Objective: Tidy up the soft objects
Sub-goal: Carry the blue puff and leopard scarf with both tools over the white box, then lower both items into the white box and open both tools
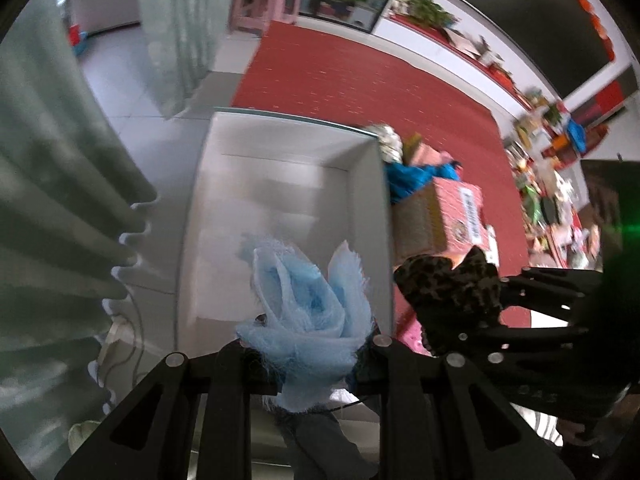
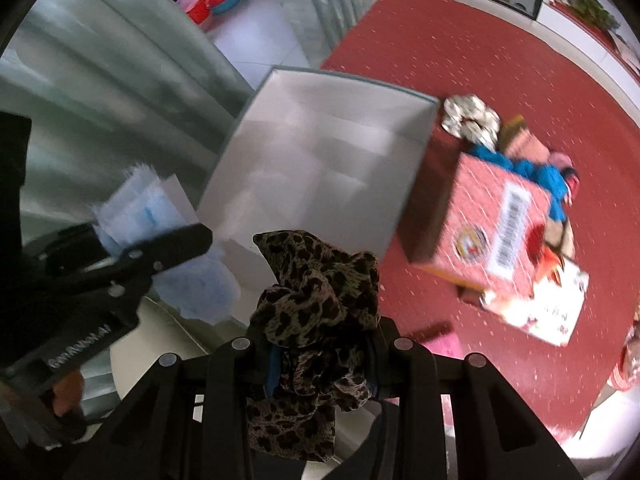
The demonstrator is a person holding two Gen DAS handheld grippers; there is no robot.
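My left gripper (image 1: 308,344) is shut on a light blue gauzy cloth (image 1: 308,312) and holds it over the near end of an open white box (image 1: 280,184). My right gripper (image 2: 320,344) is shut on a leopard-print cloth (image 2: 316,304), held just right of the box's near corner. The right gripper with its leopard cloth (image 1: 452,292) shows at the right of the left wrist view. The left gripper (image 2: 132,256) with the blue cloth (image 2: 140,208) shows at the left of the right wrist view. The white box (image 2: 320,160) looks empty inside.
A pink cardboard box (image 2: 492,224) with blue and patterned fabrics (image 2: 520,168) stands right of the white box on a red carpet (image 2: 460,60). Pale green curtains (image 1: 52,200) hang at the left. A pink stool (image 1: 268,4) stands far back. Cluttered shelves (image 1: 552,168) line the right.
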